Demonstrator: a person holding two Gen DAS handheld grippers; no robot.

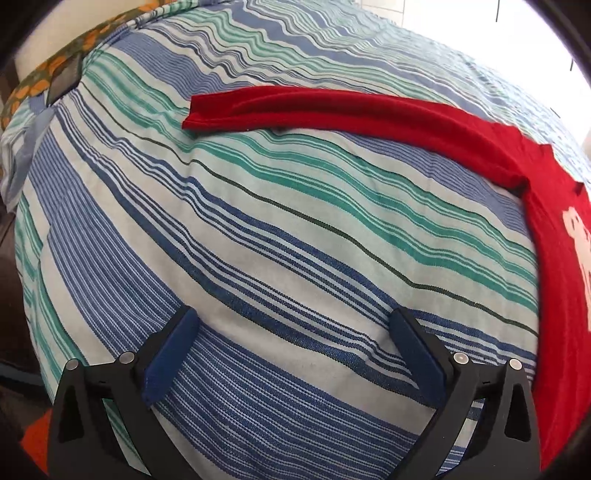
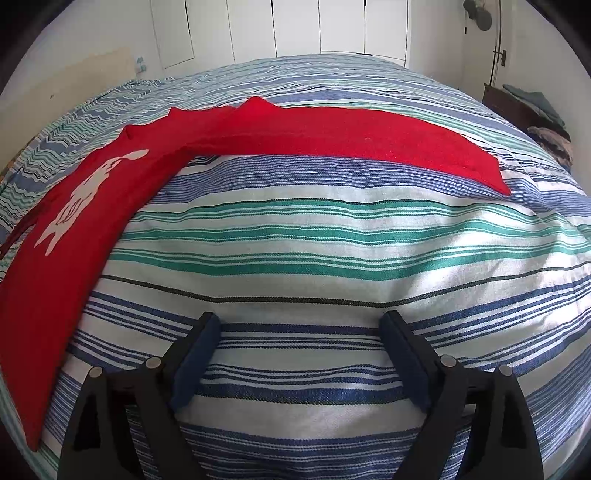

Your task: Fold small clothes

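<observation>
A red long-sleeved top (image 1: 554, 229) with a white print lies flat on the striped bedspread (image 1: 258, 229). In the left wrist view its body is at the right edge and one sleeve (image 1: 332, 110) stretches left. In the right wrist view the red top's body (image 2: 70, 221) is at the left and the other sleeve (image 2: 351, 140) stretches right. My left gripper (image 1: 295, 321) is open and empty, above bare bedspread, short of the sleeve. My right gripper (image 2: 299, 325) is open and empty, above the bedspread (image 2: 314, 240), short of the other sleeve.
A patterned orange-green cloth (image 1: 48, 74) lies at the bed's far left edge. White wardrobe doors (image 2: 295, 26) stand behind the bed. A dark side table (image 2: 524, 107) with folded cloths stands at the right.
</observation>
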